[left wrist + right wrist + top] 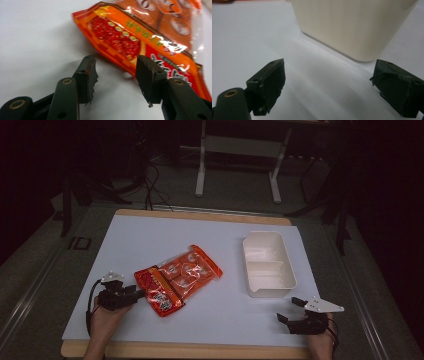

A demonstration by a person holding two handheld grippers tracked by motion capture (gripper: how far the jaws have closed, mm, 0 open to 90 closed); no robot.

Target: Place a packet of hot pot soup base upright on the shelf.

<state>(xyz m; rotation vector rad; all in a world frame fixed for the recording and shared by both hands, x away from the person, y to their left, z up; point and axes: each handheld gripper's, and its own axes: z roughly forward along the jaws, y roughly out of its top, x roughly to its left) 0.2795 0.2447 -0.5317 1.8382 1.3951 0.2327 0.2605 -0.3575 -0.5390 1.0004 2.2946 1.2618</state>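
On the pale blue table top [210, 320] an orange snack packet [177, 279] lies flat and slanted, its clear-windowed end pointing toward the far right and its red printed end toward the near left. From the high view, the left gripper [134, 293] sits right at that near end, held low in the person's left hand [102, 320], its grey three-cornered plate on top. Looking along it in the left gripper view, the left gripper [116, 68] has its jaws standing apart at a middling width with bare table between them; the packet's [140, 37] orange edge runs just past the tips, and one jaw overlaps the edge in the picture, though I cannot tell whether it actually touches. Nothing is pinched yet. The jaw pads look ragged and frayed along their inner faces.

Over on the right side stands a white rectangular plastic tub [267, 264], open on top, well apart from the packet. The right gripper [290, 311] rests near the table's front edge, just on the near side of the tub, in the person's right hand [320, 340]. In the right gripper view the right gripper [329, 75] is spread wide and holds nothing, and the tub's cream wall [352, 27] rises close ahead, beyond the jaw tips and clear of them
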